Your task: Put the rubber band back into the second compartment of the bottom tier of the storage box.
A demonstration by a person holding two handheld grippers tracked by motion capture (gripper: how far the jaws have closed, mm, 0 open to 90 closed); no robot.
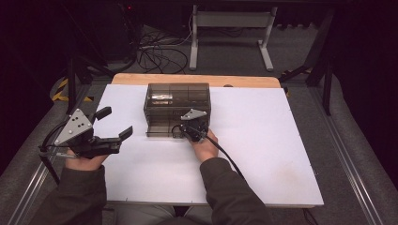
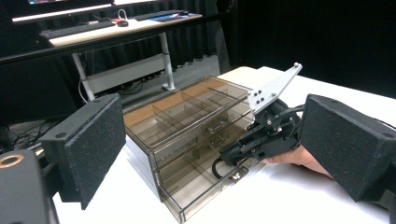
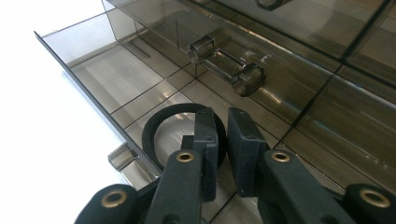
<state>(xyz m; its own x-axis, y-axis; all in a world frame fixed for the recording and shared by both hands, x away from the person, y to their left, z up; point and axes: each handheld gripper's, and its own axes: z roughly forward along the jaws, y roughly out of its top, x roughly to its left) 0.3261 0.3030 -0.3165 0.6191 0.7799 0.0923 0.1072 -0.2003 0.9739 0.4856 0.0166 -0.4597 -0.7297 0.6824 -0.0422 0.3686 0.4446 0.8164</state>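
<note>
A smoky clear drawer cabinet [image 1: 176, 101] stands at the back middle of the white table [image 1: 263, 154]. Its bottom drawer [image 3: 84, 93] is pulled out toward me. A black ring [image 3: 152, 130] lies in that drawer's front compartment. My right gripper [image 3: 223, 140] reaches down into the drawer with its jaws a narrow gap apart, and the ring's right side sits at that gap. The pads do not visibly press on it. My left gripper [image 1: 116, 123] hovers to the left of the cabinet, wide open and empty, its pads [image 2: 93, 149] framing the cabinet.
The drawer above carries a clear bar handle [image 3: 226, 63]. A wooden board edge [image 1: 197, 78] runs behind the cabinet. A grey desk frame [image 1: 230, 33] and loose cables [image 1: 157, 51] are on the floor beyond. Bare white table lies to the right and in front.
</note>
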